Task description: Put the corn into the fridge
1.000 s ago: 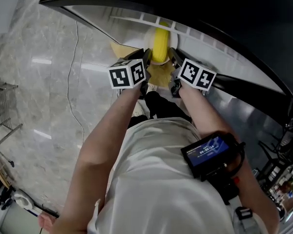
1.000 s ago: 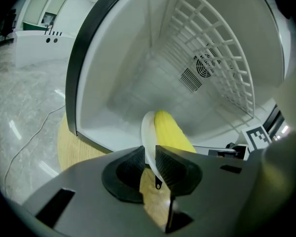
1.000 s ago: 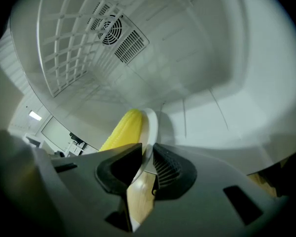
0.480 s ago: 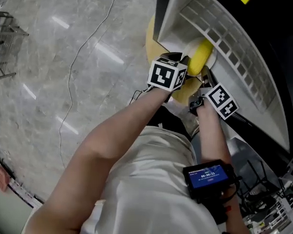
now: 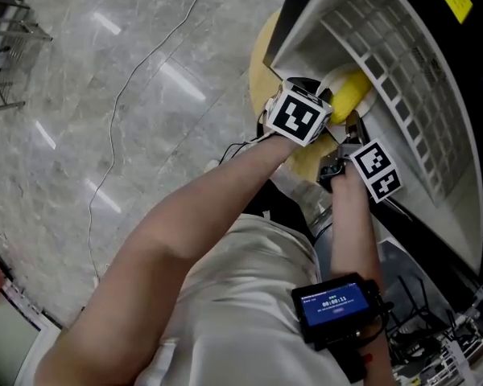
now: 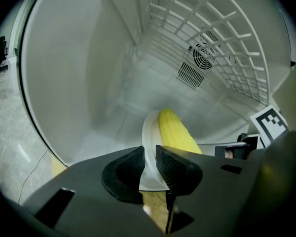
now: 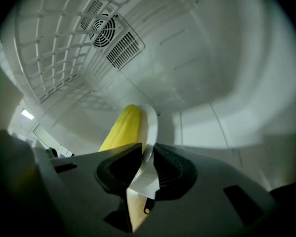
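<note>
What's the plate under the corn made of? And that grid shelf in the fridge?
The plate looks like glazed ceramic or hard plastic: white, smooth, faintly shiny rim. The shelf looks like white-coated wire or plastic: thin bars in an open grid.

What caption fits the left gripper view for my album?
Left claw pinching the rim of a white plate that carries a yellow corn cob, pointed into the white fridge.

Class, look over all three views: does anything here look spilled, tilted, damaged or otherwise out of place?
Nothing stands out. The corn lies whole on the white plate. The left gripper and the right gripper each clamp the plate's rim on opposite sides, carrying it into the fridge, whose white walls look clean and undamaged.
</note>
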`<state>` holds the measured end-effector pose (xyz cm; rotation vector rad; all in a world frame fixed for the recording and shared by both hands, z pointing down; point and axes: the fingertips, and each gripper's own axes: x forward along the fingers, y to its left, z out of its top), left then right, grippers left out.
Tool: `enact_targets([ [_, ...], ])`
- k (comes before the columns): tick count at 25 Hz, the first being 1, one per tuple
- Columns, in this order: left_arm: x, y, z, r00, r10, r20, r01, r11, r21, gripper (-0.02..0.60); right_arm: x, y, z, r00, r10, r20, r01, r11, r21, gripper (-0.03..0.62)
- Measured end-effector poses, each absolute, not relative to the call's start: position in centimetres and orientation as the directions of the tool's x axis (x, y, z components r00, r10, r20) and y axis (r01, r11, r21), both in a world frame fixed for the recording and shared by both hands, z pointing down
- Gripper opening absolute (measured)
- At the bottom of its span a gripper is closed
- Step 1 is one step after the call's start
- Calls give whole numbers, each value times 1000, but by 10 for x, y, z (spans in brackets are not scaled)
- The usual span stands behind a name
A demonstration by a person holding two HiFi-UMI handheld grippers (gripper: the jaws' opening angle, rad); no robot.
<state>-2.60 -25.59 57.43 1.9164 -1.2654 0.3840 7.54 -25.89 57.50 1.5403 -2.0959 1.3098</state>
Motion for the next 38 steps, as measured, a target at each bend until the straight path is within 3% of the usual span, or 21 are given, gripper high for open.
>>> enact_targets([
  [26, -19, -273, 594, 452, -550, 702, -892, -289, 347, 77, 76, -275, 587, -340, -592, 730, -923, 63, -379, 64],
  [38, -21, -276, 593, 439, -575, 690, -898, -306, 316, 86, 77, -277, 588, -336, -588, 736, -933, 97, -348, 89],
])
